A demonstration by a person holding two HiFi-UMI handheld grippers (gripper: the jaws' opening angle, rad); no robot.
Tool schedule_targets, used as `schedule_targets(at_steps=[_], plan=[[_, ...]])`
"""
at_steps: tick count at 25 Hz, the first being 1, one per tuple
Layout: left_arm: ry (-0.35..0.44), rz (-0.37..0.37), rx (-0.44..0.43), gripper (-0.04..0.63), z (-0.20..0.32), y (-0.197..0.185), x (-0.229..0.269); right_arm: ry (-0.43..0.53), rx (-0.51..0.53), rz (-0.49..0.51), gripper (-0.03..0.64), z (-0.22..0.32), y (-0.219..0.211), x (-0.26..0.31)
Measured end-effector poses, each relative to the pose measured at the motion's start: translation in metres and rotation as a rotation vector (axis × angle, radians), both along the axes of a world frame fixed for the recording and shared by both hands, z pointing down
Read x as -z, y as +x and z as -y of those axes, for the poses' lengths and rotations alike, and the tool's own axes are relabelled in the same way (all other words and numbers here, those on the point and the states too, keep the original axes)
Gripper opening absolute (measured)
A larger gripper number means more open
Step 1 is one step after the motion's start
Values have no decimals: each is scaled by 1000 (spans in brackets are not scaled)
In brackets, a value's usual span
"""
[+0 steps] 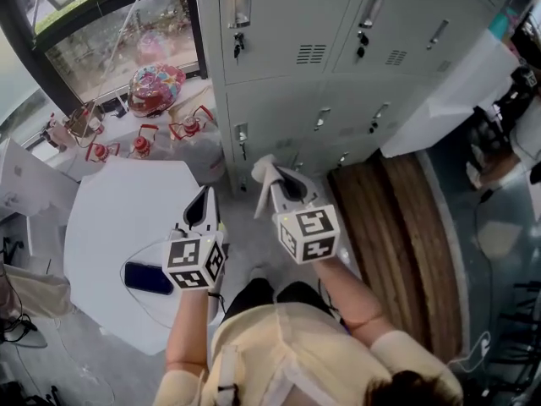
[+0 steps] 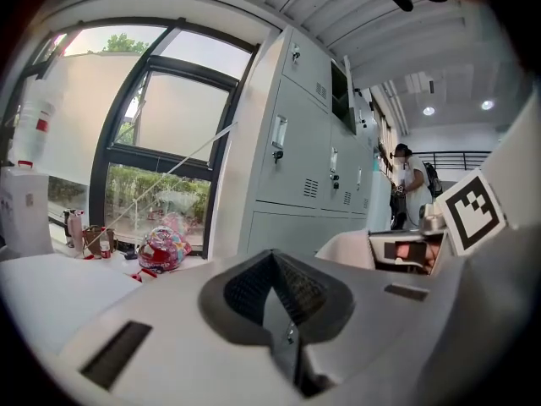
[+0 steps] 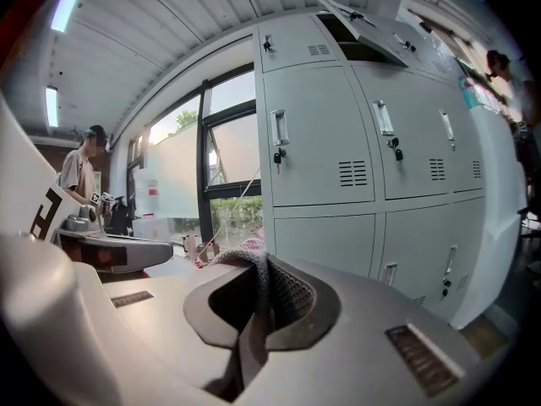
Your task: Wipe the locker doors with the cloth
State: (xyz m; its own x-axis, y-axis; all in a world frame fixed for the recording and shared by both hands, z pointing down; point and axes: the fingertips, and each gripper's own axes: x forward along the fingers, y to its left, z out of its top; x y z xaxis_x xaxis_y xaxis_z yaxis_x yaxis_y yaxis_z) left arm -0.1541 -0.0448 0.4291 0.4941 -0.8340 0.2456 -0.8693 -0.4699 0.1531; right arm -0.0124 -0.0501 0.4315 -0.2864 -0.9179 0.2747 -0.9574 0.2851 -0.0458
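The grey metal lockers [image 1: 296,24] stand ahead of me, their doors closed with handles and keys; they also fill the left gripper view [image 2: 296,159] and the right gripper view [image 3: 338,142]. My right gripper [image 1: 277,180] is shut on a pale grey cloth [image 1: 261,167], which is pinched as a fold between its pads [image 3: 254,277]. It hovers a short way in front of the lower locker doors without touching them. My left gripper [image 1: 203,196] is beside it on the left, shut with nothing in it [image 2: 279,303].
A white table [image 1: 118,218] with a dark phone [image 1: 148,277] is at my left. A colourful helmet [image 1: 156,87] and small red items lie by the window. A wooden floor strip [image 1: 397,227] runs to the right. A person [image 2: 414,184] stands in the distance.
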Motion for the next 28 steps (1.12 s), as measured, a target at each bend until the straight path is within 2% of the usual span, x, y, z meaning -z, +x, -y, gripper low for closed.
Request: schedule_targets(at_steps=[5,11,20,28], plan=[[2,3,12,-12,13,0,-1,-1,25,-8,5,31,-4,0],[-7,12,121,-12,41,-14,-4,8,74,4,5,75,-3,-2],[-10,24,249,-12,78,1,-2,6,203,18,5,130,-6,-1],[-19,34,373,-12,88,-11,-3,29,304,20,5,169,-25,5]])
